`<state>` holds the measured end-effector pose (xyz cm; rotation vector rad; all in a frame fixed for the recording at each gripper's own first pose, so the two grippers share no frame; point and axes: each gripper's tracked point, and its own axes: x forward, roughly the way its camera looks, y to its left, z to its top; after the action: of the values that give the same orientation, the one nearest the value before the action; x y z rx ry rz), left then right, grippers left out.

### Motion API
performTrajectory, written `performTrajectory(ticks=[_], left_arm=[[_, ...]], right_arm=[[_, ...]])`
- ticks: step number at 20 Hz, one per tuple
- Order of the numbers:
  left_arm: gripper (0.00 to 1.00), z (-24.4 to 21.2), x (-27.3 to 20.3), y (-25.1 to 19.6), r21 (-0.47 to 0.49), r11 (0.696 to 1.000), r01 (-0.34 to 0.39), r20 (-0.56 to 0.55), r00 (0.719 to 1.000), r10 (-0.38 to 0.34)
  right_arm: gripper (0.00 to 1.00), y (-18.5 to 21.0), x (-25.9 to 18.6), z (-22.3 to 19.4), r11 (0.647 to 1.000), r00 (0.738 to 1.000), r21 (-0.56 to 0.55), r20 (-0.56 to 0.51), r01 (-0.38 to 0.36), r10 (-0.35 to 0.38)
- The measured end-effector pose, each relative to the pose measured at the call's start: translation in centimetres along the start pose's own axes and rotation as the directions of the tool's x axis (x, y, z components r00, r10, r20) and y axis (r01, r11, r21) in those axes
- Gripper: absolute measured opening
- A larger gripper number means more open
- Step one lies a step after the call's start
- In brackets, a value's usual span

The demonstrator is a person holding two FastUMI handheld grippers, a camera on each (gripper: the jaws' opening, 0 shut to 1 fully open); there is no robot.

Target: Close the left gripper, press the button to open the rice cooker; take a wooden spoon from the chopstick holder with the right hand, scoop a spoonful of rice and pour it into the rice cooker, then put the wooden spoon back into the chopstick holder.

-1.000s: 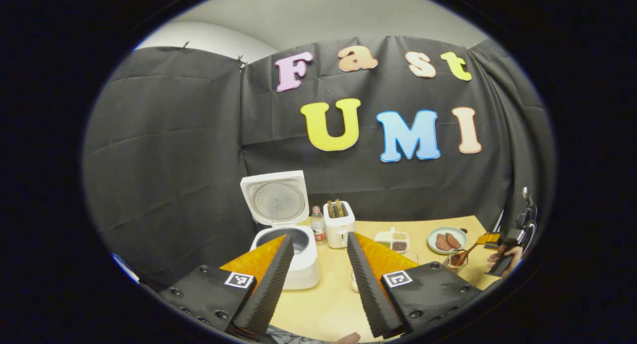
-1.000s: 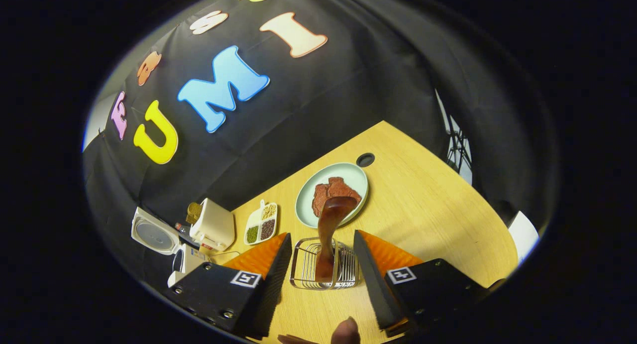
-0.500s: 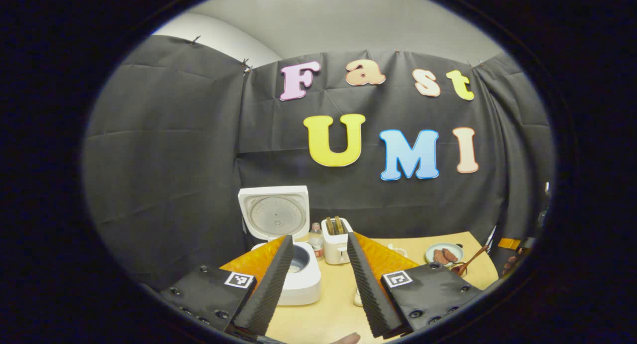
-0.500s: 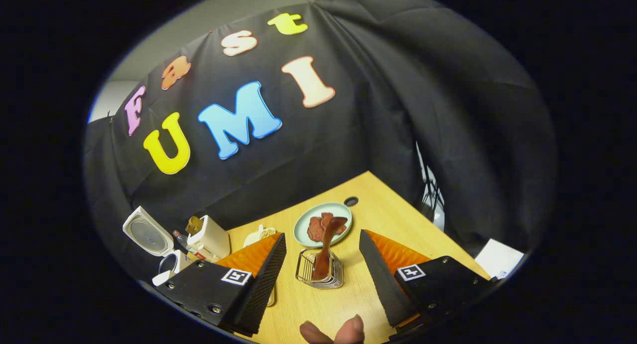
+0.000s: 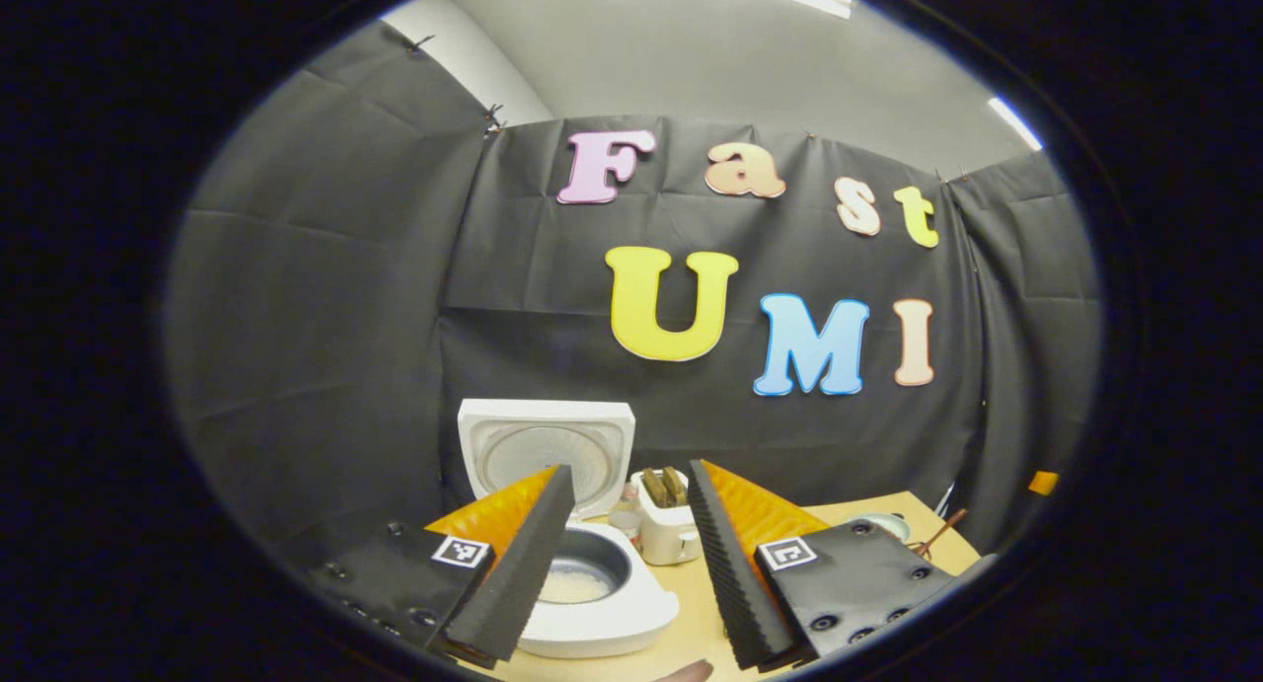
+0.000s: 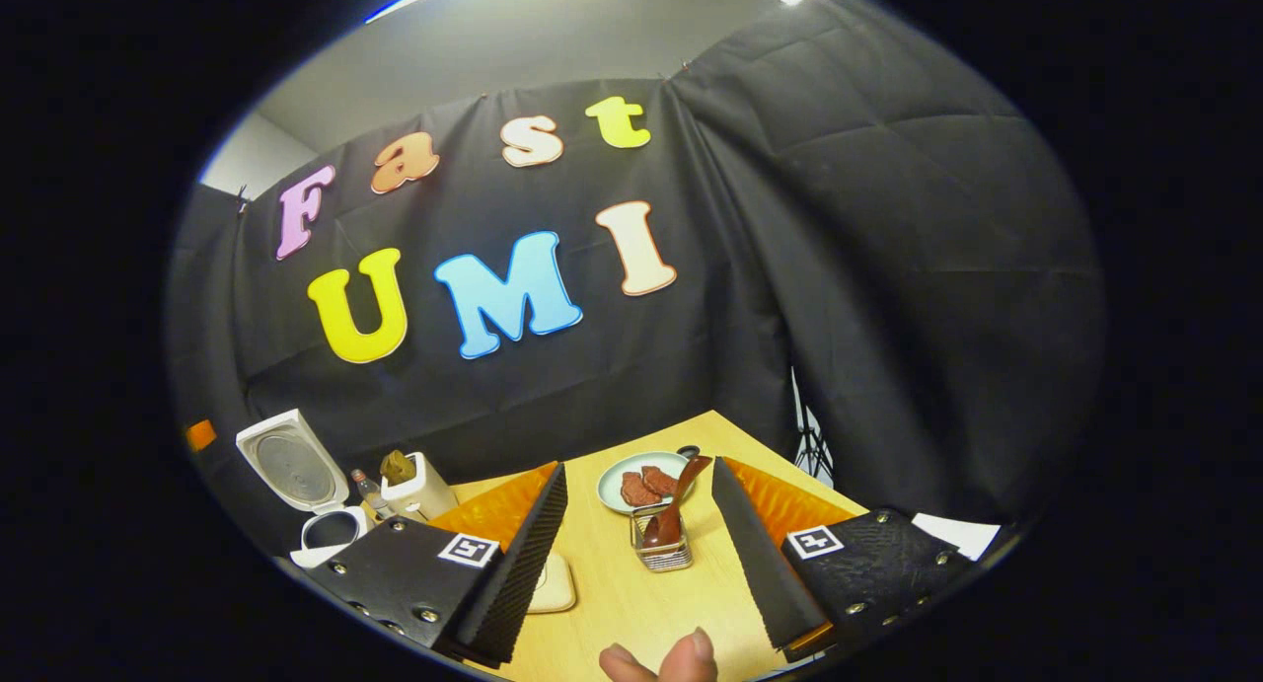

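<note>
At the lower centre of the right gripper view, the wooden spoon (image 6: 670, 509) stands in the wire chopstick holder (image 6: 662, 547), its bowl down inside the wires and its handle leaning up toward the plate (image 6: 612, 483) of brown food behind it. The right gripper (image 6: 639, 549) has its jaws spread wide and pinches nothing; the holder sits between the two fingers in the frame but farther off on the table (image 6: 631, 603), clear of both, and a person's fingertips (image 6: 659, 660) show at the bottom edge. In the lower middle of the left gripper view, the rice cooker (image 5: 600, 603) stands with its lid (image 5: 546, 445) tipped up and white rice lying in the pot, just beyond the left gripper (image 5: 622, 554), whose jaws are also spread and empty. Judging by this, the last step, returning the spoon, looks done, and the task seems all but finished. The next move probably calls for nothing more than drawing both grippers away without knocking the holder or the cooker. A toaster (image 5: 666, 524) stands just right of the cooker.
</note>
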<state>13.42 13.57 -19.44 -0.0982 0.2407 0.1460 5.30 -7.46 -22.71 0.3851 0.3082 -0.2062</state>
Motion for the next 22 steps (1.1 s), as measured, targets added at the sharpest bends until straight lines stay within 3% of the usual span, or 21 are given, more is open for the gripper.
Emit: performTrajectory(ticks=[4,11,17,18,21,22], left_arm=[[0.78,0.6,3.8,2.9,-0.066,0.998,0.000,0.020,1.000,0.001],[0.77,5.1,13.4,8.6,-0.117,0.985,-0.124,0.118,0.983,0.138],[0.77,4.4,23.4,10.9,-0.115,0.969,-0.218,0.084,0.970,0.228],[0.90,3.6,24.3,11.2,-0.098,0.968,-0.229,0.073,0.969,0.237],[0.77,1.5,28.2,11.5,-0.052,0.964,-0.263,0.022,0.964,0.264],[0.90,0.7,29.2,11.9,-0.039,0.962,-0.270,-0.005,0.963,0.270]], right_arm=[[0.90,4.6,-1.4,-0.3,0.995,0.999,-0.098,-0.017,-0.033,0.032],[0.91,13.2,-4.1,-1.7,0.981,0.986,-0.118,-0.091,-0.152,0.142],[0.91,17.3,-5.8,-3.3,0.962,0.971,-0.165,-0.141,-0.216,0.194],[0.91,17.9,-6.1,-3.4,0.961,0.969,-0.160,-0.145,-0.224,0.202],[0.91,19.2,-6.5,-3.5,0.953,0.964,-0.177,-0.152,-0.245,0.220],[0.91,19.5,-6.6,-3.7,0.950,0.962,-0.187,-0.155,-0.250,0.223]])
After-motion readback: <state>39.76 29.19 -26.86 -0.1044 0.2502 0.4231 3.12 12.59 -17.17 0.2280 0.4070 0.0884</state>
